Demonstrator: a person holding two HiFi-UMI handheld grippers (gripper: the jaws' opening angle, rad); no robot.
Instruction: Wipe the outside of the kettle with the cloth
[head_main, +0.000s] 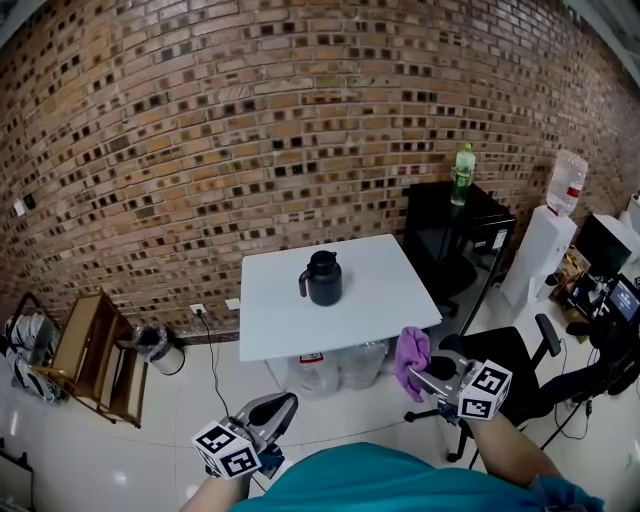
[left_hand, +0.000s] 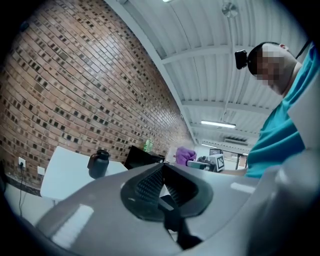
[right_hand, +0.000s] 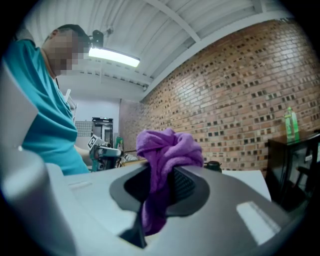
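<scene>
Dark rounded kettle (head_main: 322, 278) with side handle, upright at frame centre on white square table (head_main: 390, 300). Lower right, well apart: crumpled purple cloth (head_main: 411, 358), clamped in right gripper (head_main: 428, 366). Lower left: left gripper (head_main: 283, 405), closed on nothing.

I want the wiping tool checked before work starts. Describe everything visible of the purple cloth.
The cloth is purple, soft and fluffy-looking, like microfibre, bunched into a crumpled wad. The right gripper has its jaws shut on it; a bundle bulges past the jaw tips and a tail hangs down between them. It is held in the air short of the table and apart from the kettle. Nothing but the jaws touches it.
</scene>
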